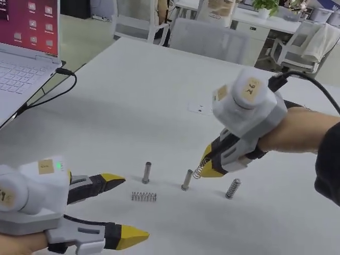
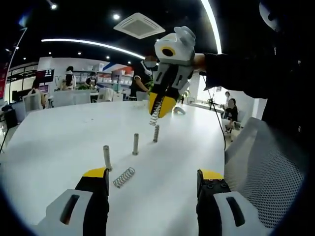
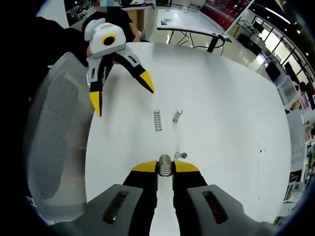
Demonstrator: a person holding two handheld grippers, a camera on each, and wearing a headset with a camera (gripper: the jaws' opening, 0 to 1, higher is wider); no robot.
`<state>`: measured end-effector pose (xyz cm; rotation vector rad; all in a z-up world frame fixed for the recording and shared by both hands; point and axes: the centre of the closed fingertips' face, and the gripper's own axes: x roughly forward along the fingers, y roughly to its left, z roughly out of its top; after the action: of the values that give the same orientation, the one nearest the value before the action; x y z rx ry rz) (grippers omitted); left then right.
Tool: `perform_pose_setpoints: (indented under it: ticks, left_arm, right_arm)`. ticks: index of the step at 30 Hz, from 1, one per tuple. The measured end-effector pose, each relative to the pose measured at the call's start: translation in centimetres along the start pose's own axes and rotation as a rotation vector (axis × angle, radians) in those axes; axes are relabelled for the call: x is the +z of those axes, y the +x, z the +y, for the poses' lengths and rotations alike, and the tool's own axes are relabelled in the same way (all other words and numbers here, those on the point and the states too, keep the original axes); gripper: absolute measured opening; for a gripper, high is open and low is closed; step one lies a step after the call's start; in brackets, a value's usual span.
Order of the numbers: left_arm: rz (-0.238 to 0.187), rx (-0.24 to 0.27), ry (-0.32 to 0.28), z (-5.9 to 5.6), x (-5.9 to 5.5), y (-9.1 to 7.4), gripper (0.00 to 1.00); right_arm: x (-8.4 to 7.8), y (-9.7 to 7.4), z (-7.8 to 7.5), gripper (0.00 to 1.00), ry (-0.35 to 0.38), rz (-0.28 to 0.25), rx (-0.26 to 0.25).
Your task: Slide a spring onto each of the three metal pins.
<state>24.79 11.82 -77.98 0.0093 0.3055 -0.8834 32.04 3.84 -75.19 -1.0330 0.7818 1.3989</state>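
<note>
White workbench [image 1: 133, 95]: the right gripper [image 1: 204, 164] clamps a held spring [image 1: 200, 169] just at 1 o'clock of the bare middle pin [image 1: 187, 179]. At its 3 o'clock stands the sprung pin [image 1: 232, 188], and at 9 the left pin [image 1: 146, 172]. A loose spring [image 1: 144, 196] lies at 8. The left gripper [image 1: 134, 206] hovers at 7, jaws apart.

The worktop [image 1: 159, 95] is smooth, matt white with a faint sheen; the pins [image 1: 146, 172] are dull grey metal, smooth-sided; the loose spring [image 1: 144, 196] and the held spring [image 1: 200, 169] are thin bright wire that glints. The left claw [image 1: 135, 206] and right claw [image 1: 206, 163] have matt white plastic shells, black plastic arms and slightly glossy yellow tips; the chair back [image 2: 266, 157] is grey woven mesh.
</note>
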Motion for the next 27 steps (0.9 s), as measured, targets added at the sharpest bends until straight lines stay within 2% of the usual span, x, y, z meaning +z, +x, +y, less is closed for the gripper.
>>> perform_pose_setpoints:
  ticks: [9,17,27]
  left_arm:
    - [-0.002,0.017,-0.012,0.4,-0.3,-0.1,0.74]
    - [-0.005,0.032,-0.022,0.7,-0.5,-0.4,0.75]
    - [0.002,0.042,-0.027,1.0,-0.8,-0.7,0.76]
  right_arm:
    - [0.1,1.1,-1.9,0.08,-0.001,0.017,-0.01]
    - [-0.3,2.3,-2.8,0.08,-0.003,0.042,0.002]
    - [-0.7,3.3,-3.2,0.08,0.007,0.056,0.022]
